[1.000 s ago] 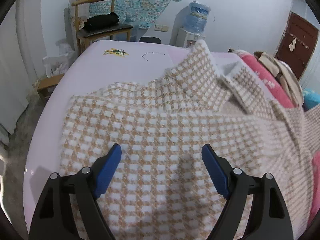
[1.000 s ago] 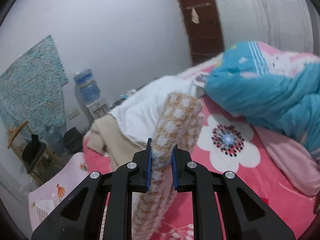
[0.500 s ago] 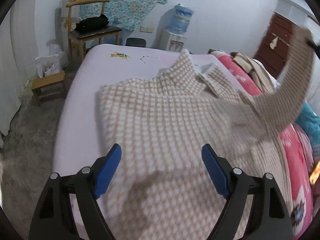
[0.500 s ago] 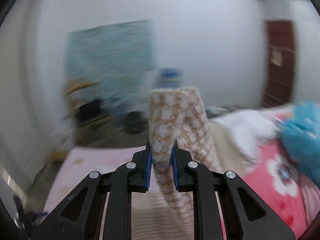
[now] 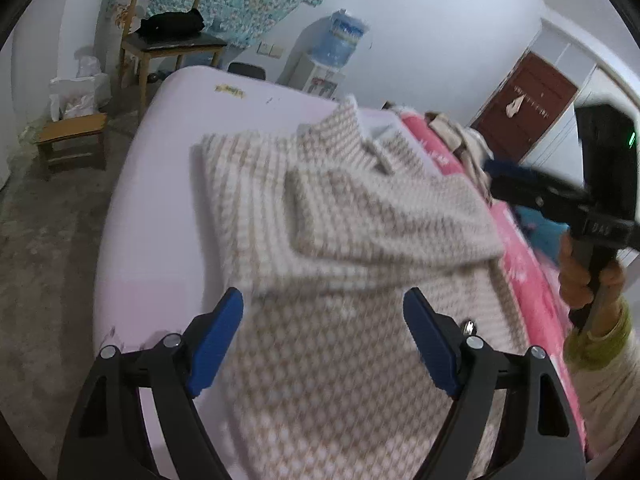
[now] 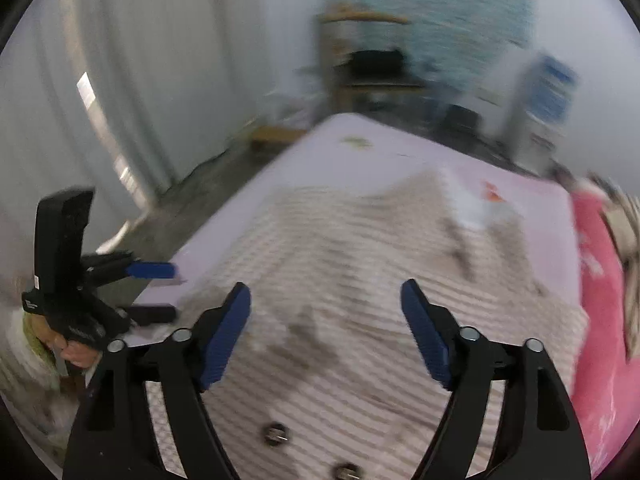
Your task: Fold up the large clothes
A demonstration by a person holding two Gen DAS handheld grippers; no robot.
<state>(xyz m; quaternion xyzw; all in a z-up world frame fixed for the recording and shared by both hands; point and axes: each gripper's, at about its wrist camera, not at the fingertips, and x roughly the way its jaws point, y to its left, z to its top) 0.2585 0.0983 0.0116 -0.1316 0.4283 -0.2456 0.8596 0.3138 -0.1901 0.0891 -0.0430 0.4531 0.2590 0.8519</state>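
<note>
A beige-and-white checked coat (image 5: 340, 240) lies on the pale pink bed (image 5: 168, 184), one sleeve folded across its body. It also shows blurred in the right wrist view (image 6: 360, 264). My left gripper (image 5: 324, 340) is open and empty above the coat's lower part. My right gripper (image 6: 326, 332) is open and empty above the coat; it shows at the right edge of the left wrist view (image 5: 536, 196). The left gripper shows at the left of the right wrist view (image 6: 156, 292).
A wooden chair (image 5: 168, 40) with a black bag, a small stool (image 5: 72, 136) and a water dispenser (image 5: 332, 56) stand beyond the bed. A pink floral quilt (image 5: 524, 264) lies to the right. A dark red door (image 5: 528, 112) is at the back right.
My right gripper has swung the sleeve over the coat's body and let it go; its jaws are now open. My left gripper has drawn back and stays open.
</note>
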